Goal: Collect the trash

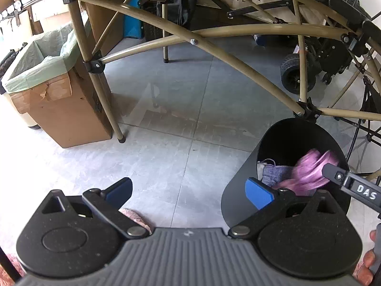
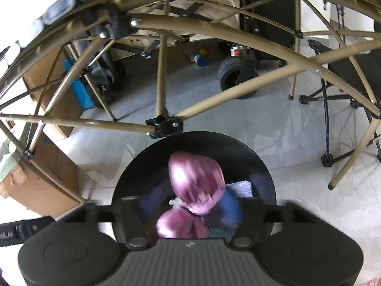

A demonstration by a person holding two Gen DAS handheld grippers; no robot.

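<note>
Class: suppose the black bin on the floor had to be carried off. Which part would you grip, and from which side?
Grip the black bin by its thin upper rim, coming down from above with one finger inside and one outside. The open mouth faces up and the smooth round wall looks too wide to span.

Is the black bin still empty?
No, the black bin already holds a grey-blue cloth, and a blurred purple item sits over its mouth.
</note>
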